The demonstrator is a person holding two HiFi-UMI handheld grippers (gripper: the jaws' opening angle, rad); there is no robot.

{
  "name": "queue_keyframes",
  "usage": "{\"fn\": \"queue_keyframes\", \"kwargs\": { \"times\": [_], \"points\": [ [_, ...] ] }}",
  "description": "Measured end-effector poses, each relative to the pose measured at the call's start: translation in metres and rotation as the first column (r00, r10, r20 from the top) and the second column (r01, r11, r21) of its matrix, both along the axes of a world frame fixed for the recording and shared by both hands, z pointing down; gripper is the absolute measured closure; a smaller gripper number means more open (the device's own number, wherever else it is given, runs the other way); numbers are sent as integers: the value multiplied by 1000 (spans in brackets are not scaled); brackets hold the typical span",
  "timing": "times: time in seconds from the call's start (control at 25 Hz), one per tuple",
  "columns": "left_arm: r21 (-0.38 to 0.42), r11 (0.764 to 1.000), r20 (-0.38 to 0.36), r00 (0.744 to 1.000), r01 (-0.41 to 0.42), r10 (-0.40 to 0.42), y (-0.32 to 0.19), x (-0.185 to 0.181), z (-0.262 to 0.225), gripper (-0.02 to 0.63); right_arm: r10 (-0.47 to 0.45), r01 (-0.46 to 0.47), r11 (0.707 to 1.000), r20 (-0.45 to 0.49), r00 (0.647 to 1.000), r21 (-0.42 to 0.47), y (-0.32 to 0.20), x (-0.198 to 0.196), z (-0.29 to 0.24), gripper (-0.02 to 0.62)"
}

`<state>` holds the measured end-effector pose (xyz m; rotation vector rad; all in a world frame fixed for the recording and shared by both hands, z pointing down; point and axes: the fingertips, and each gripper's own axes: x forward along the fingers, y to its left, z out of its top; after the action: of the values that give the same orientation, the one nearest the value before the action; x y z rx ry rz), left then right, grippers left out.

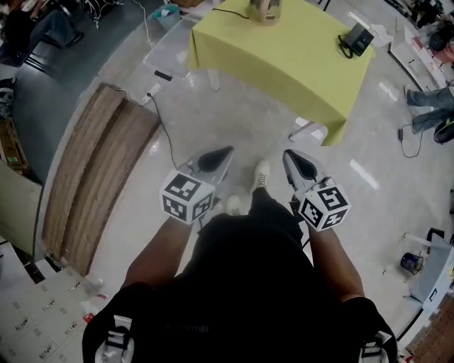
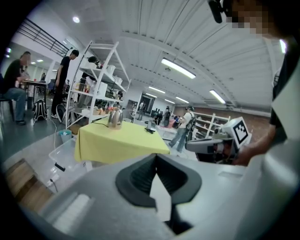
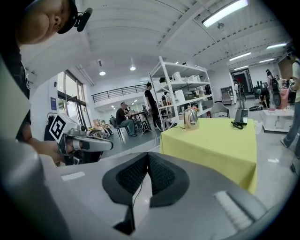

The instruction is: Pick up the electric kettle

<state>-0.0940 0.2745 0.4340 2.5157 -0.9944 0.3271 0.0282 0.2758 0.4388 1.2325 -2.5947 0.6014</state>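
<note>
The steel electric kettle [image 1: 264,10] stands at the far edge of a table with a yellow cloth [image 1: 284,64], well ahead of both grippers. It also shows in the left gripper view as the kettle [image 2: 115,117] and in the right gripper view as the kettle [image 3: 190,118]. My left gripper [image 1: 218,156] and right gripper [image 1: 292,159] are held side by side over the floor, pointing toward the table. Both are shut with nothing between their pads. The left gripper's fingertips [image 2: 156,155] meet, as do the right gripper's fingertips [image 3: 148,154].
A black device [image 1: 357,39] lies on the table's right side. A clear plastic bin [image 1: 170,53] sits left of the table, wooden boards [image 1: 92,177] lie on the floor at left, and a cable [image 1: 167,138] trails there. A white shelf rack [image 2: 93,84] and several people stand behind.
</note>
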Motion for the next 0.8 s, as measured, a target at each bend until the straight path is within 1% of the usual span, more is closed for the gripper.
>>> {"fn": "queue_keyframes", "kwargs": {
  "times": [0.32, 0.8],
  "points": [
    [-14, 1000, 21, 1000, -16, 16, -28, 16, 6, 604, 26, -26, 1000, 20, 999, -10, -33, 18, 7, 591],
    [-13, 1000, 33, 999, 19, -19, -94, 32, 3, 604, 17, -18, 1000, 51, 999, 12, -105, 35, 3, 591]
  ]
}}
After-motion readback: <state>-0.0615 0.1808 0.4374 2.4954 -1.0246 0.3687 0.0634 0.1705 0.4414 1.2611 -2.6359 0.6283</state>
